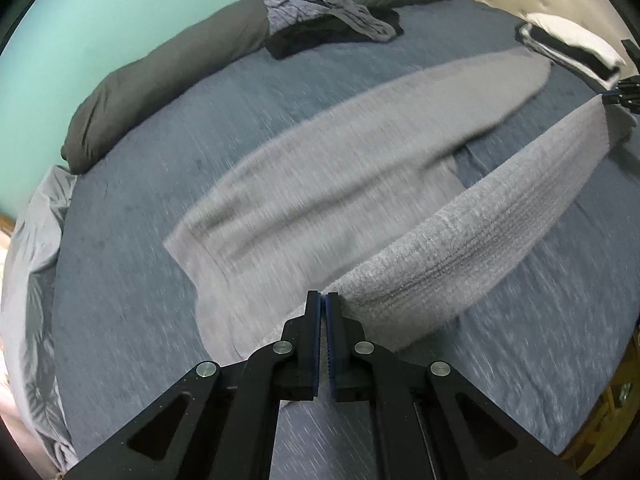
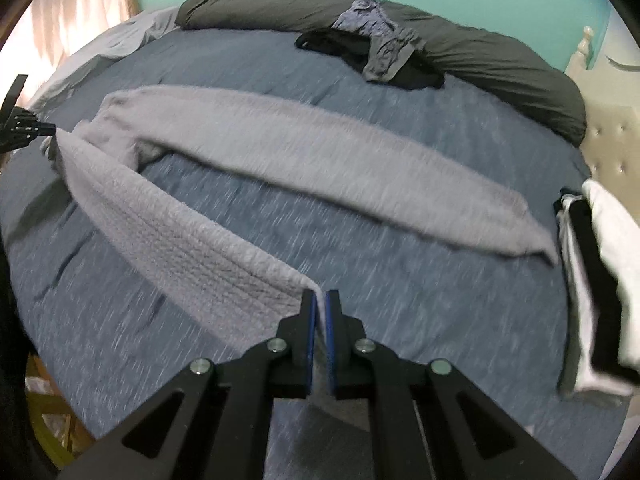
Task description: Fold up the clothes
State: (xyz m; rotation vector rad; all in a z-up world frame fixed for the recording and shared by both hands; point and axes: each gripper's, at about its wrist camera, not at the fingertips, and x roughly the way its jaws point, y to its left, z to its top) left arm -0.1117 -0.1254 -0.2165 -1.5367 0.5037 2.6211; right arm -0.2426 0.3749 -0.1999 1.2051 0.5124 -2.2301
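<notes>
1. Left wrist view: we have the left gripper [image 1: 323, 300] clenched on one end of a gray knit garment's [image 1: 460, 236] edge, which stretches away from the fingertips up and rightward to the right gripper [image 1: 616, 94].
2. Right wrist view: we see the right gripper [image 2: 320, 298] pinching the other end, the lifted edge running up-left toward the left gripper [image 2: 36, 130].
3. Beyond both tools, the rest of the garment lies on the blue bedspread [image 2: 400, 300].
4. Farther ahead, we see a dark clothes pile [image 1: 332, 28] against a gray bolster pillow [image 2: 500, 60].
5. Folded black-and-white clothes [image 2: 600, 272] sit right of the right gripper.

Left gripper [image 1: 323, 300] pinches grey towel [image 1: 460, 236] above blue bedspread [image 1: 140, 300]
</notes>
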